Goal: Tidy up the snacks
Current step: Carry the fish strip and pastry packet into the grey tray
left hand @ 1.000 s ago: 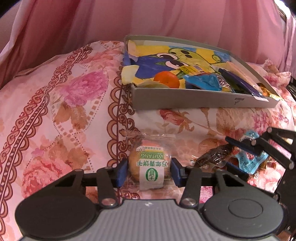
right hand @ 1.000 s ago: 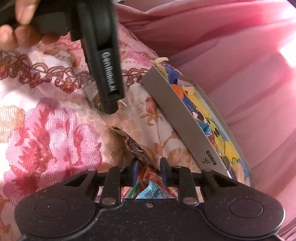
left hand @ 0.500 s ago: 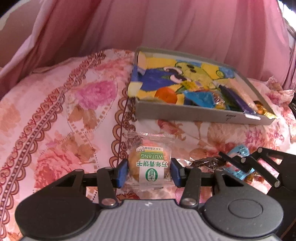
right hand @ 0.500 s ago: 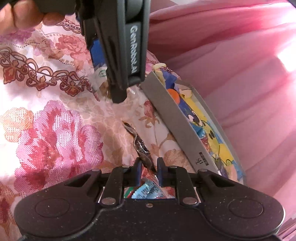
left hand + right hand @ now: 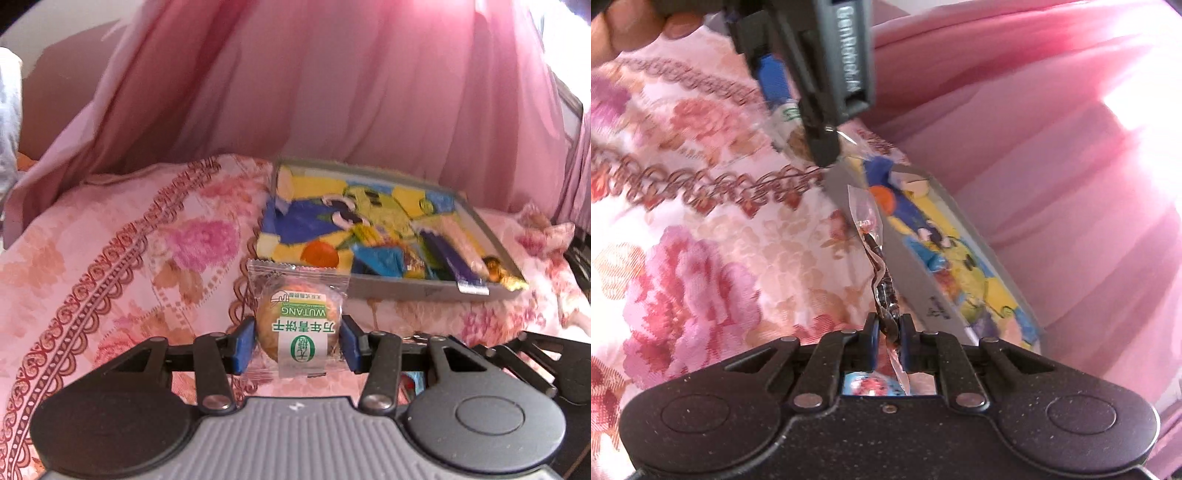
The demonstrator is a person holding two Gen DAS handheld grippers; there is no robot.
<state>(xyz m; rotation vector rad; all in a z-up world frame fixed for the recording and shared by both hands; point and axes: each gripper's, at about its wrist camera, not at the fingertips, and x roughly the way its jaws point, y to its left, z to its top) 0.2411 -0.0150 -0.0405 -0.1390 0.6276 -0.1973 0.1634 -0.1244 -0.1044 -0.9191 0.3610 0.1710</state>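
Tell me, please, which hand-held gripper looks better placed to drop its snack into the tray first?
Probably the left hand-held gripper: its wrapped pastry faces the tray squarely, while the right hand-held gripper holds its dark snack packet beside the tray's outer wall.

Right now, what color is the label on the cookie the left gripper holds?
White and green, on the cookie in the left gripper; left wrist view.

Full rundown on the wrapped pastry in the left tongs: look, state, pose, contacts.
The wrapped pastry is a round, golden-brown cake sealed in a clear plastic wrapper with crimped ends and a green-and-white label reading WUTANG, seen upside down. It stands upright on edge, clamped at both sides between the blue pads of the left tongs, held above the floral bedspread, short of the grey snack box. Nothing else visibly touches it; the wrapper looks intact.
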